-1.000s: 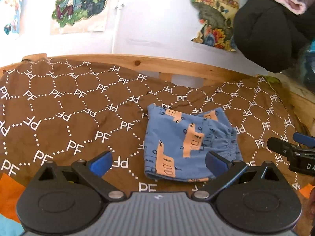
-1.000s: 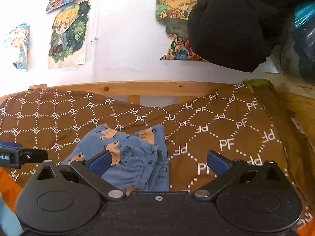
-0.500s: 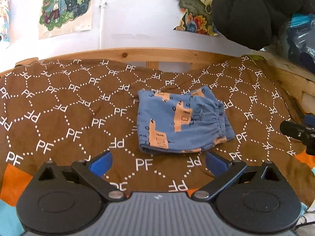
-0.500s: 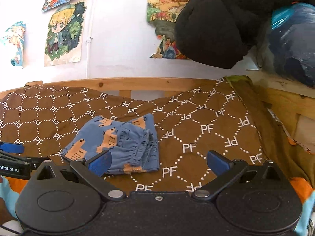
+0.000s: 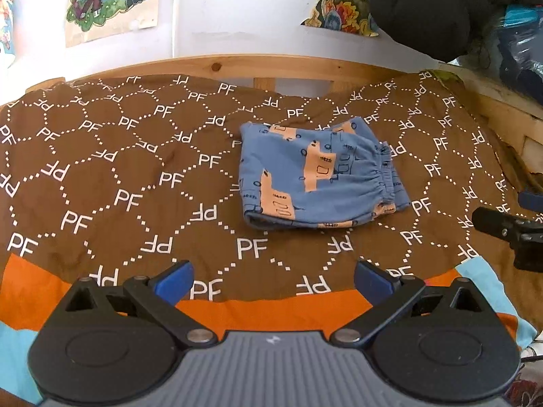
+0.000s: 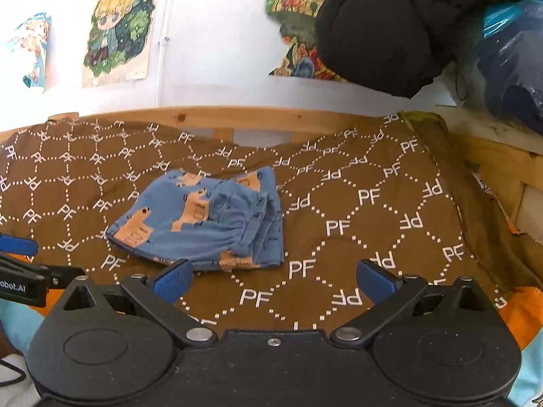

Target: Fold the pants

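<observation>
The small blue pants with orange prints lie folded into a compact bundle on the brown patterned cover. They also show in the right wrist view, waistband edge to the right. My left gripper is open and empty, near the cover's front edge, well short of the pants. My right gripper is open and empty, just in front of the pants' near right edge. The right gripper's fingers show at the right edge of the left wrist view.
A wooden bed frame runs behind the cover. A black garment hangs at upper right beside a blue plastic bag. Posters hang on the white wall. Orange and light blue fabric lies at the front edge.
Both grippers have pulled back from the folded pants toward the cover's front edge. The pants lie still, now farther away in both views.
</observation>
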`<action>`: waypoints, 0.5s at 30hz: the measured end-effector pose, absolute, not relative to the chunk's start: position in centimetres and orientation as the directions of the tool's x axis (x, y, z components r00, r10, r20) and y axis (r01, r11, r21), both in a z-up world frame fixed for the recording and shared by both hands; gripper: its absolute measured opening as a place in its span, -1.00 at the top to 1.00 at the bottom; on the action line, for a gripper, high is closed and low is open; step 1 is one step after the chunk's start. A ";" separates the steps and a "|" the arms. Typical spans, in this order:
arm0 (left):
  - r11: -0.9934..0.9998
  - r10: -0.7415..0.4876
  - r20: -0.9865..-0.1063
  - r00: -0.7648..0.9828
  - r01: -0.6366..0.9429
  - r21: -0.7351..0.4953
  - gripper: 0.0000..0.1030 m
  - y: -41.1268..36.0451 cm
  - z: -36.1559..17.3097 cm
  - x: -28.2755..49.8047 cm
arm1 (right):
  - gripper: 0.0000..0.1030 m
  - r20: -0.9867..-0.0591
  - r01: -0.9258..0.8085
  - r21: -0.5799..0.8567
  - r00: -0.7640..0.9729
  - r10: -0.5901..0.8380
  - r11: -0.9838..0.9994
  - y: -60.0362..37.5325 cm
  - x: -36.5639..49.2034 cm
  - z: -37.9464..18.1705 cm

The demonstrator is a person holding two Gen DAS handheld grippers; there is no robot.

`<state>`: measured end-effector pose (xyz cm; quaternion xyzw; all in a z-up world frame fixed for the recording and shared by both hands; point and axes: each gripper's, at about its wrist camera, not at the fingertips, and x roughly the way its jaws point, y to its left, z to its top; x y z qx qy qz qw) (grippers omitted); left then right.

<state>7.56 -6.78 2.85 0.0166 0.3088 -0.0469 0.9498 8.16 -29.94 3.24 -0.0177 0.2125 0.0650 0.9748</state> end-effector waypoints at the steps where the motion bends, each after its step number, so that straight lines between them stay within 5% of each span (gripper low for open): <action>1: 0.995 -0.078 -0.590 0.803 0.097 0.001 -0.99 -6.7 2.8 7.5 | -0.99 -0.422 -0.135 -0.009 0.899 0.119 0.991 -29.9 8.2 3.2; 15: 0.996 -0.073 -0.609 0.789 0.083 -0.012 -0.99 -6.3 2.5 7.5 | -0.99 -0.442 -0.130 -0.006 0.890 0.114 0.992 -29.8 8.4 2.9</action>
